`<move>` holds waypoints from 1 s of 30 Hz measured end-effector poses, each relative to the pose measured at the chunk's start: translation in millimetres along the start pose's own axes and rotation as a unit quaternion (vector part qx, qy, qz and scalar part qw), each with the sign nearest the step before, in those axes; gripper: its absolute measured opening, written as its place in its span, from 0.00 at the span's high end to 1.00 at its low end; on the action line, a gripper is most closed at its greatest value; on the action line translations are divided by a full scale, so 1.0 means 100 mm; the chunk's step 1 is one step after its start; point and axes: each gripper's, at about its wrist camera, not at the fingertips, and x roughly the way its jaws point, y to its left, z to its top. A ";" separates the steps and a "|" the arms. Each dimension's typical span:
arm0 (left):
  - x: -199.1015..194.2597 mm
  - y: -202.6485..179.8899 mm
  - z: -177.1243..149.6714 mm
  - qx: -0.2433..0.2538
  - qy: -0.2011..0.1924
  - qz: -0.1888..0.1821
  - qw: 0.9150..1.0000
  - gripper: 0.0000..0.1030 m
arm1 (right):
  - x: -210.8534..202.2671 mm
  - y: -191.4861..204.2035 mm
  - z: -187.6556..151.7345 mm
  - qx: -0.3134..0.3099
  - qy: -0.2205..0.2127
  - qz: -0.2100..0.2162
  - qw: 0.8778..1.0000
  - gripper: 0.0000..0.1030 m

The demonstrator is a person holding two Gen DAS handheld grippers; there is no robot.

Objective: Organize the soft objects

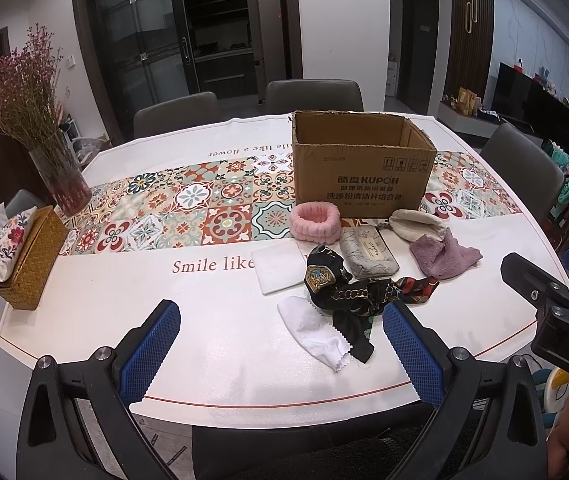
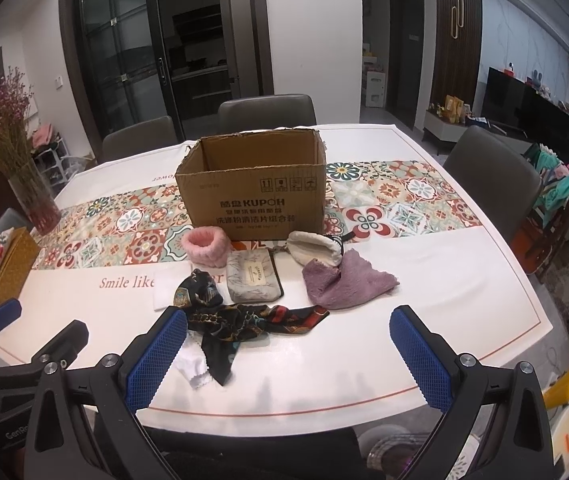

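An open cardboard box [image 1: 360, 168] [image 2: 252, 192] stands on the table's patterned runner. In front of it lie a pink fluffy band [image 1: 315, 220] [image 2: 205, 243], a grey pouch [image 1: 368, 252] [image 2: 253, 276], a cream pouch [image 1: 416, 222] [image 2: 316, 251], a purple cloth [image 1: 444, 258] [image 2: 344, 284], a black patterned scarf [image 1: 348, 292] [image 2: 240, 320], a white folded cloth [image 1: 278, 266] [image 2: 166, 286] and a white thin cloth [image 1: 314, 334] [image 2: 193, 366]. My left gripper [image 1: 280, 344] is open near the front edge, just before the scarf. My right gripper [image 2: 288, 352] is open too, empty.
A woven tissue box [image 1: 30, 256] [image 2: 2, 266] and a glass vase of dried flowers [image 1: 58, 172] [image 2: 32, 196] stand at the table's left. Grey chairs [image 1: 312, 96] [image 2: 492, 176] ring the far and right sides. The table's front edge [image 2: 284, 410] is close.
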 end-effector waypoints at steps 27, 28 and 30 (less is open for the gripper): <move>0.50 0.01 -0.01 0.000 0.040 0.008 0.999 0.00 | 0.43 0.06 0.02 0.002 0.041 0.003 0.999 0.00; 0.54 0.01 0.00 0.001 0.042 0.009 0.999 0.00 | 0.44 0.06 0.02 0.001 0.041 0.001 0.999 0.00; 0.60 0.00 0.01 0.003 0.046 0.009 0.999 0.00 | 0.48 0.08 0.02 -0.001 0.043 -0.003 0.999 0.00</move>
